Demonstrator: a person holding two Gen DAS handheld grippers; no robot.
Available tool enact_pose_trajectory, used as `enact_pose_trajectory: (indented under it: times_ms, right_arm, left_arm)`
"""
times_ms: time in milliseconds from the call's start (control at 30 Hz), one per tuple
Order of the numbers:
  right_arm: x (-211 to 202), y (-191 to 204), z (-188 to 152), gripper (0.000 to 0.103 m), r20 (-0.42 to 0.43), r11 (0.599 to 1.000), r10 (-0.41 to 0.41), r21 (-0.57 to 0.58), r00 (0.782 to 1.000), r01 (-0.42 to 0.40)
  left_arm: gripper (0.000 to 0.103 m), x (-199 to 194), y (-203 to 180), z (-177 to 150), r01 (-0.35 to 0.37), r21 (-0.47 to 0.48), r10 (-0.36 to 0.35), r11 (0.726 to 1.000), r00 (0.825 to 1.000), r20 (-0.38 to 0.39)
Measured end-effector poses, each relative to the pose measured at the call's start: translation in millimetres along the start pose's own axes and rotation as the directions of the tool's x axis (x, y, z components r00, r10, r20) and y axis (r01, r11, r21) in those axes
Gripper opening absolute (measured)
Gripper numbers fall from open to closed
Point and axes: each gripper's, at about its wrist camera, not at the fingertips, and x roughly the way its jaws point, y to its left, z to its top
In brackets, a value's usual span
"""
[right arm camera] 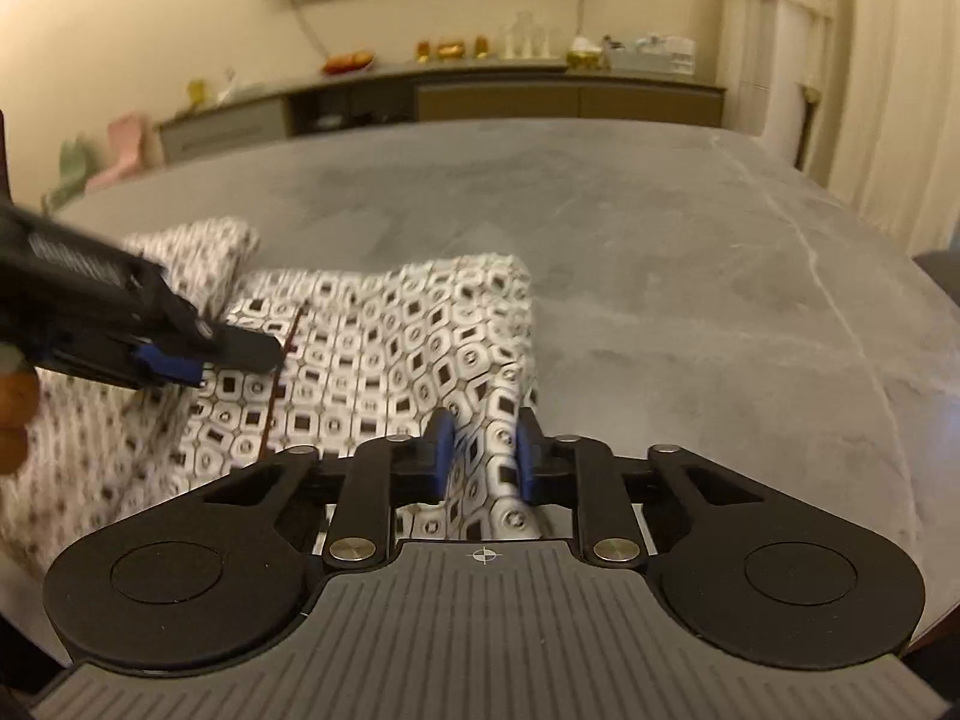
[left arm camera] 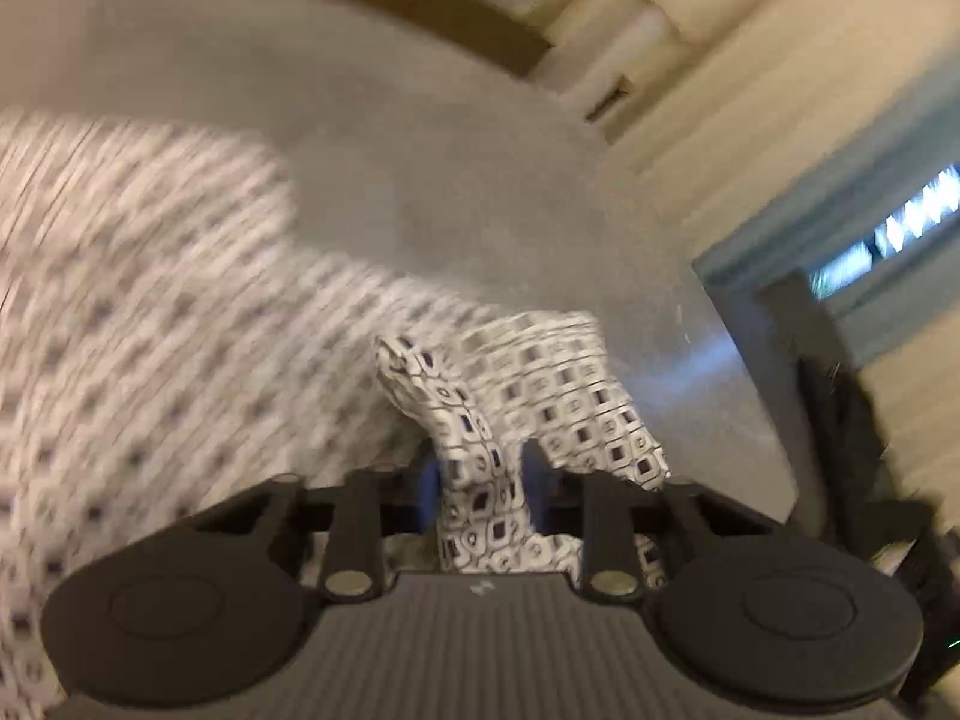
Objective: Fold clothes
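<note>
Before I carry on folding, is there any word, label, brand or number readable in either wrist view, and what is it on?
No readable text in either view.
Small pale mark on the grey ribbed body of the left hand-held gripper: too blurred to read.
Crosshair symbol on the right hand-held gripper body: a sign, no letters.
Black-and-white geometric-print garment: pattern only.

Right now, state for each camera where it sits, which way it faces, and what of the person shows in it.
Left wrist: sits on the left gripper, looking along its fingers, down at the patterned garment pinched between them, on the grey table; no hand visible.
Right wrist: sits on the right gripper, facing across the table toward a sideboard; fabric lies between its blue pads; the left gripper and part of a hand show at left.
Shared: garment, table, left gripper.
</note>
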Motion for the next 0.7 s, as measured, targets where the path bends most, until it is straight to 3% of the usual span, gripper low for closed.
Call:
enact_pose_trajectory:
  times_ms: [67,133,200,267,333,400,467,533,567,600,700]
  right_arm:
    - [2,-2,3,0.017,0.013,1.0,0.015,0.022,1.0,-0.015]
    - [4,-3,3,0.03,0.001,0.999,0.042,0.032,0.999,-0.042]
    - [3,-1,4,0.032,0.002,0.998,0.054,0.027,0.999,-0.054]
    - [-1,0,5,0.031,0.012,0.998,0.062,0.022,0.998,-0.062]
    - [-3,-2,8,0.034,0.012,0.997,0.071,0.035,0.997,-0.072]
    - [2,-6,11,0.035,-0.005,0.996,0.072,0.059,0.997,-0.071]
    - [1,-9,13,0.035,-0.003,0.995,0.062,0.075,0.998,-0.062]
    - [-6,-10,14,0.035,0.04,0.997,0.04,0.062,0.998,-0.042]
    - [-10,-10,15,0.035,0.062,0.998,0.028,0.056,0.998,-0.032]
    - [-12,-10,15,0.035,0.076,0.999,0.022,0.047,0.997,-0.025]
    - [-4,-7,13,0.035,0.015,0.998,0.054,0.028,0.998,-0.054]
  left_arm:
    - [0.022,3,-16,9,-0.018,0.038,0.018,0.999,1.0,0.015]
    - [0.022,11,-18,12,-0.145,0.071,0.145,0.987,0.989,0.006]
    - [0.019,18,-9,12,-0.232,0.047,0.232,0.972,0.973,-0.009]
    - [0.019,12,-1,12,-0.212,-0.012,0.212,0.977,0.977,-0.035]
    - [0.029,11,3,12,-0.164,-0.076,0.16,0.984,0.986,-0.056]
    - [0.027,15,1,16,-0.161,-0.072,0.158,0.984,0.986,-0.047]
    - [0.006,14,-18,18,-0.16,0.033,0.159,0.987,0.987,0.007]
    - [0.006,7,-44,17,-0.165,0.178,0.15,0.97,0.984,0.092]
    - [0.006,1,-47,13,-0.172,0.205,0.151,0.964,0.982,0.113]
    - [0.006,-5,-49,10,-0.182,0.227,0.155,0.957,0.979,0.13]
    - [0.008,18,-21,14,-0.278,0.112,0.276,0.954,0.961,0.028]
